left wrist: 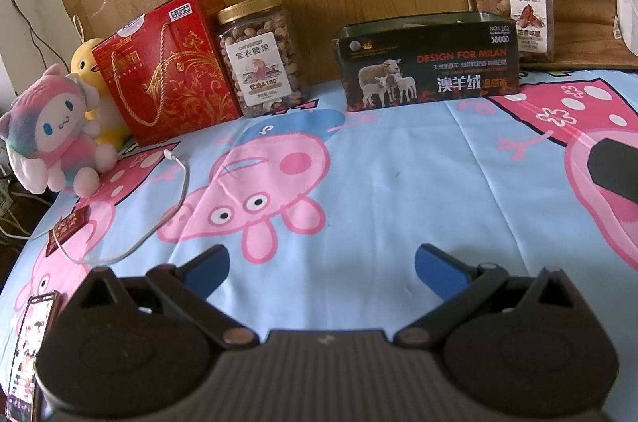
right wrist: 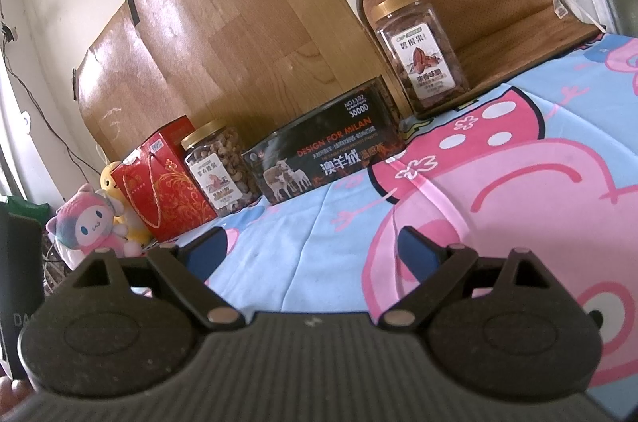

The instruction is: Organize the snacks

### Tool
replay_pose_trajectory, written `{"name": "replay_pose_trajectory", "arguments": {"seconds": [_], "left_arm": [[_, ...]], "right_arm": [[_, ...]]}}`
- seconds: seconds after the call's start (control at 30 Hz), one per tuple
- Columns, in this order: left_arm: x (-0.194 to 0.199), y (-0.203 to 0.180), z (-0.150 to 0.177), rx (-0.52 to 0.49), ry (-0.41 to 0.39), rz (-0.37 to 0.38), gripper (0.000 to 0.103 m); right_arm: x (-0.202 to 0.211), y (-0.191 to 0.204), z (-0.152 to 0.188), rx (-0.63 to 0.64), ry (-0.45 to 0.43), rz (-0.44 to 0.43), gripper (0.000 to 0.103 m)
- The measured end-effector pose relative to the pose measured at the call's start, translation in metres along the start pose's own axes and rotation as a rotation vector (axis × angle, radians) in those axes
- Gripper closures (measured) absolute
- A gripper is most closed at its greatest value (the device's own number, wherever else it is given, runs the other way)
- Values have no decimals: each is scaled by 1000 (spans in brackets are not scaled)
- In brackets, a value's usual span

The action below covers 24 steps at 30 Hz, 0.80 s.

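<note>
Both my claws, left claw (left wrist: 322, 268) and right claw (right wrist: 313, 248), hang spread and empty over the bed (left wrist: 398, 183); cashew jar (left wrist: 261, 55) and what looks like a pecan jar (right wrist: 422, 53) stand well ahead.

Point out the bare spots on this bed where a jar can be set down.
Widest free patch: the sheet between the open left gripper and the black tin. A narrower gap lies between the cashew jar and the tin. Crowded: the left edge, with the red gift box, plush toys and white cable.
</note>
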<state>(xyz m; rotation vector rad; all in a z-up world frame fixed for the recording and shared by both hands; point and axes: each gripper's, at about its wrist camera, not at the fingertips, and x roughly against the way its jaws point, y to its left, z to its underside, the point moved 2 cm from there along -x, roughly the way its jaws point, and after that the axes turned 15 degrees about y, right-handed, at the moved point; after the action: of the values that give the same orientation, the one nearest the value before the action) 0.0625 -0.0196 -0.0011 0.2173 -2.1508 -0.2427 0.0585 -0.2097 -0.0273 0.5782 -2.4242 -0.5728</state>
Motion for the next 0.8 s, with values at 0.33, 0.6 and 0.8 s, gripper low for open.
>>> {"name": "replay_pose_trajectory", "arguments": {"seconds": [0.33, 0.6, 0.8], "left_arm": [[-3, -1, 1, -6, 16, 15, 0], [-3, -1, -1, -9, 22, 24, 0], [-5, -1, -1, -15, 27, 36, 0]], "right_arm": [[0, -2, -1, -2, -4, 0, 9], [1, -2, -1, -3, -4, -1, 9], [1, -1, -1, -2, -4, 0, 9]]}}
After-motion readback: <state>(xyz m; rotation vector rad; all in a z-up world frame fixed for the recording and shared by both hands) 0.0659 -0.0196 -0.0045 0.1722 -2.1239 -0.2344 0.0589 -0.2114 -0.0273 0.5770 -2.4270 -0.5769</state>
